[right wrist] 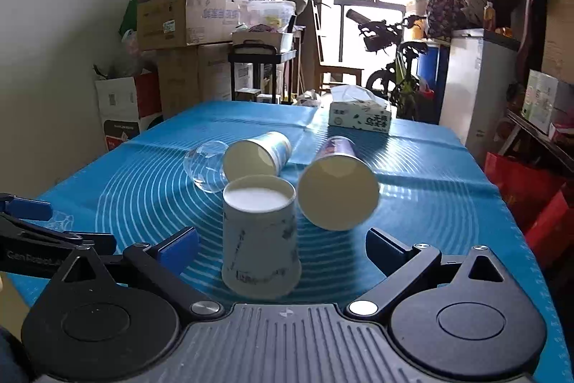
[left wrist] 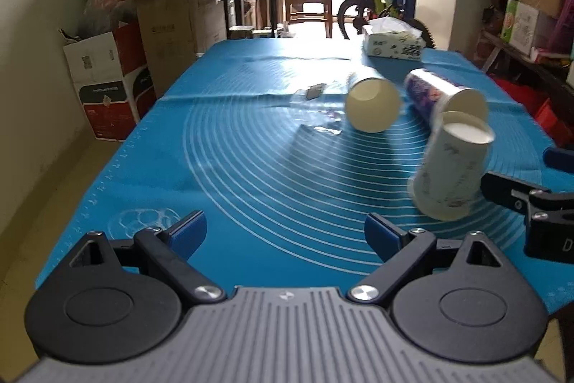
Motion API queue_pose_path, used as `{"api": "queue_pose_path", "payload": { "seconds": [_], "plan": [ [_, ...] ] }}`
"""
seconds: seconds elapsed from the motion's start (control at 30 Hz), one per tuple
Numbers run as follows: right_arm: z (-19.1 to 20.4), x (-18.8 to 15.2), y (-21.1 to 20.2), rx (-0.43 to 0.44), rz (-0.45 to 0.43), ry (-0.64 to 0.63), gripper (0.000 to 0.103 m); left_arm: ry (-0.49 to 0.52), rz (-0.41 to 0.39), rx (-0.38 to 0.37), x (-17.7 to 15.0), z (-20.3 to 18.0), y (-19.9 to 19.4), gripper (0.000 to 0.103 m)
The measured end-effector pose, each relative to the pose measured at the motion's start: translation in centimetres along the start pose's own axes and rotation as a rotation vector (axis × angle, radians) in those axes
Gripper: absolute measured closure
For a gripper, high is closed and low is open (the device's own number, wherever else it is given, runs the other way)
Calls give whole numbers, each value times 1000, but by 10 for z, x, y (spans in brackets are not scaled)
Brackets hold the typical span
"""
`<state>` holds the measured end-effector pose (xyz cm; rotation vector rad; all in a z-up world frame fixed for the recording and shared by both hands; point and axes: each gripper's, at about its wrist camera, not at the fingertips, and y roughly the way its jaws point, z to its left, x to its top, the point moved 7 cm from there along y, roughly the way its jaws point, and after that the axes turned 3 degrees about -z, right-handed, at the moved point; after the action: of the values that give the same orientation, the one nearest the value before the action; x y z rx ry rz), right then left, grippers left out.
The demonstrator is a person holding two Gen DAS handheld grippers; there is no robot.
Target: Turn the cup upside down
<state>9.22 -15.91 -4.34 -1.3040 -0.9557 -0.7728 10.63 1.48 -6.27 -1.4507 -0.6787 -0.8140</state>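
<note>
Cups are being spread over the blue mat (right wrist: 430, 189) on the table. The white cup (right wrist: 259, 236) is standing upside down, its closed base facing up, between the wide-spread fingers of the right claw (right wrist: 283, 248), which is not touching it, so the cup is probably just being set free. In the left view it is looking tilted. Two paper cups, one plain (right wrist: 256, 155) and one purple (right wrist: 337, 183), and a clear glass (right wrist: 206, 166) are lying on their sides behind it. The left claw (left wrist: 285, 234) is being held wide over bare mat, holding nothing, probably waiting.
</note>
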Motion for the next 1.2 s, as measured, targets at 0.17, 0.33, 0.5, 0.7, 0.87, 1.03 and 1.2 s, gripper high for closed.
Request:
{"api": "queue_pose_path", "payload": {
  "seconds": [0.17,0.33,0.5,0.7,0.87,1.03,1.2],
  "plan": [
    [-8,-6,-29,-9,22,17,2,45,-24,-10,-4,-20,-18,9],
    [-15,-12,-53,-16,38,48,2,58,-29,-26,-11,-37,-33,9],
    [-23,-21,-76,-32,31,64,2,67,-35,-28,-18,-47,-45,9],
    [-27,-29,-93,-28,34,77,2,65,-39,-29,-23,-50,-58,9],
    [-25,-30,-102,-31,26,58,2,69,-34,-31,-29,-52,-63,9],
    [-23,-30,-106,-30,23,56,2,64,-34,-35,-31,-53,-66,9],
    [-22,-30,-107,-31,27,53,2,63,-40,-33,-31,-54,-68,9]
  ]
}}
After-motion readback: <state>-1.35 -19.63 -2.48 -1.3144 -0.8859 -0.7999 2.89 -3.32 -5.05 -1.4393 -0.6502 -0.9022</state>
